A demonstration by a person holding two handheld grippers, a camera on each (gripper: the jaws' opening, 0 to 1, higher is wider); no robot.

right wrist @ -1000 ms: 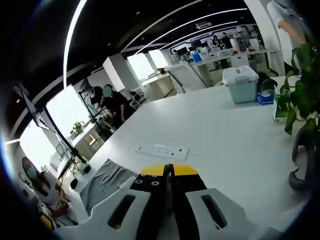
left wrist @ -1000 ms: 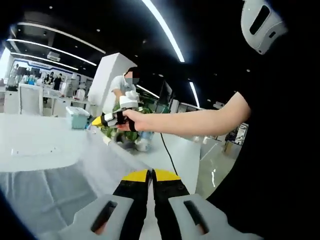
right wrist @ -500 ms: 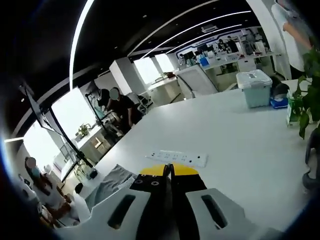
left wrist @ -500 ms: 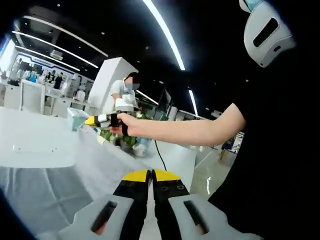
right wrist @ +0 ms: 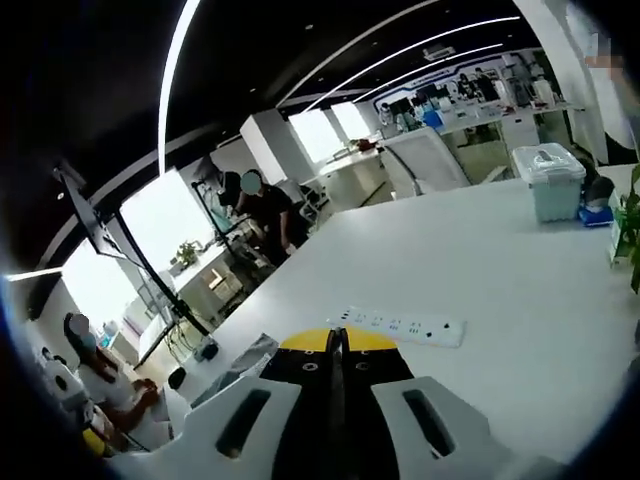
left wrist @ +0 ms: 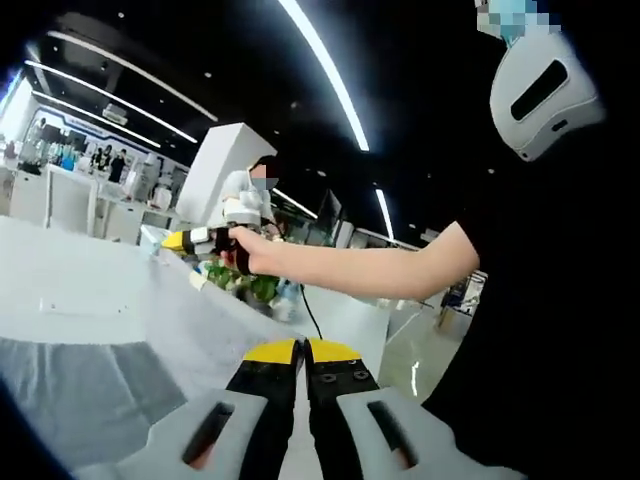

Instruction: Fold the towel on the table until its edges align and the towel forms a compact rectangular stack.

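A grey towel (left wrist: 105, 390) hangs as a sheet off the white table (left wrist: 70, 280), stretched between my two grippers. My left gripper (left wrist: 301, 348) is shut on its near edge, yellow tips pressed together. Farther along that edge a hand (left wrist: 248, 250) holds my right gripper (left wrist: 178, 240), which also looks shut on the cloth. In the right gripper view, the right gripper (right wrist: 338, 338) has its jaws together, and a fold of the towel (right wrist: 238, 362) droops just left of them.
A white power strip (right wrist: 400, 326) lies on the table (right wrist: 500, 250) beyond the right jaws. A lidded plastic box (right wrist: 553, 180) and a green plant (right wrist: 630, 230) stand at the far right. People sit at desks (right wrist: 262, 210) off the table's left edge.
Both hands have moved with the towel. In the left gripper view the right gripper has drifted left and the sheet sits lower. The right gripper view has swung, leaving the power strip farther right. Both stay shut.
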